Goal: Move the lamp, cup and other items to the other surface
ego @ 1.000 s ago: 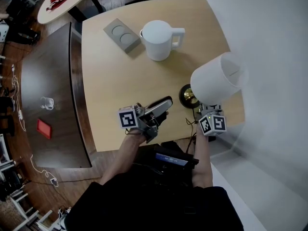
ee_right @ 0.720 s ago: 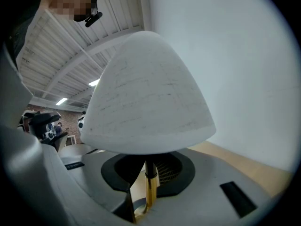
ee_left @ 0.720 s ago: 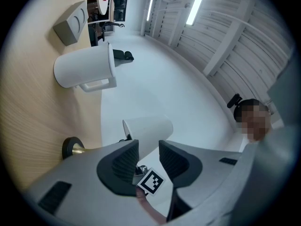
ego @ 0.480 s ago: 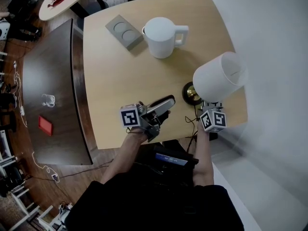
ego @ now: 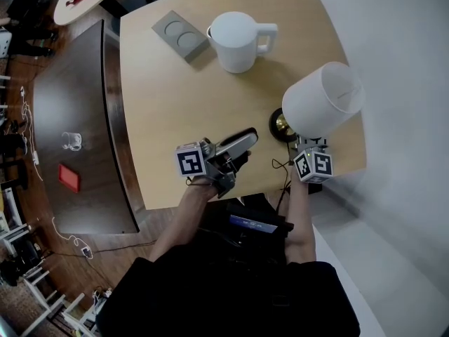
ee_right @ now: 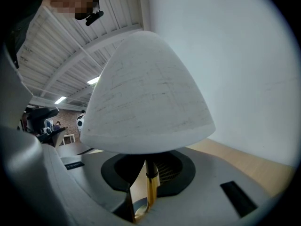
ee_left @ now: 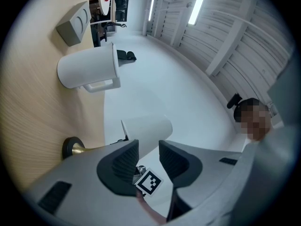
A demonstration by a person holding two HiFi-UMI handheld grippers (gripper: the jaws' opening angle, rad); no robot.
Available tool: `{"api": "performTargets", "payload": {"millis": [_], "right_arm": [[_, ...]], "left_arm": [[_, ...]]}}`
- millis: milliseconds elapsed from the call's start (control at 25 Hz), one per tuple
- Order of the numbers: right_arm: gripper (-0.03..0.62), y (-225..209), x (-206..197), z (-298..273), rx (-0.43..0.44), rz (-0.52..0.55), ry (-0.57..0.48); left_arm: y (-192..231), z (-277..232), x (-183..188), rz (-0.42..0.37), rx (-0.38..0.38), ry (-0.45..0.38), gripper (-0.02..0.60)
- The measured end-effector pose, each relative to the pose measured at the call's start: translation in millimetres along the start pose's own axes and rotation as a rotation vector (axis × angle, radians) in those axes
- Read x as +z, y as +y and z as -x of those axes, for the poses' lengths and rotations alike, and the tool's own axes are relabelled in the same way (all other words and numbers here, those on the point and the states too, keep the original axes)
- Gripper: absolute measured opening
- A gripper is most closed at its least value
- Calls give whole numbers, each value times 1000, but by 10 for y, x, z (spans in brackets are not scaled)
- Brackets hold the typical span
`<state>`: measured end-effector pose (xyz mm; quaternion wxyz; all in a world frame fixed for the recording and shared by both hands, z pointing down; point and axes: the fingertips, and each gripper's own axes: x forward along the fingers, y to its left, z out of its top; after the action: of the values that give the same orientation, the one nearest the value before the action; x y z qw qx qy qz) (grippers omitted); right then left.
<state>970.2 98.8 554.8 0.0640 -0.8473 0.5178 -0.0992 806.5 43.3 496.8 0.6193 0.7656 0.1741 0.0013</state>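
A lamp with a white shade (ego: pixel 321 100) and a brass base (ego: pixel 283 125) stands near the right front edge of the light wooden table (ego: pixel 161 111). My right gripper (ego: pixel 303 144) is shut on its brass stem (ee_right: pixel 150 187) just under the shade (ee_right: pixel 148 98). My left gripper (ego: pixel 242 142) hovers over the table's front edge, left of the lamp. It is open, with nothing between its fingers (ee_left: pixel 124 161). A white jug (ego: pixel 235 41) stands at the back of the table. On the dark table (ego: pixel 77 83) to the left sits a small glass cup (ego: pixel 70 141).
A grey block with two round recesses (ego: pixel 180 35) lies left of the jug. A red flat item (ego: pixel 68 177) lies near the cup on the dark table. A white wall (ego: pixel 400 83) runs close along the right. Cables (ego: pixel 63 237) trail on the floor.
Only the head camera has shifted a little. Both grippers and the lamp keep their places on the table.
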Motion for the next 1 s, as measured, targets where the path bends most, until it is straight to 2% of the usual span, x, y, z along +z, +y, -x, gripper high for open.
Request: {"api": "performTargets", "payload": {"millis": [480,1000], "right_arm": [[84,135,-178,12,49,-42,14],[104,197,-406,-6,71,-48,43]], "left_arm": [[70,-1,-70,13,-2,13,138],[3,4,-103,-13,-18,12,138]]}}
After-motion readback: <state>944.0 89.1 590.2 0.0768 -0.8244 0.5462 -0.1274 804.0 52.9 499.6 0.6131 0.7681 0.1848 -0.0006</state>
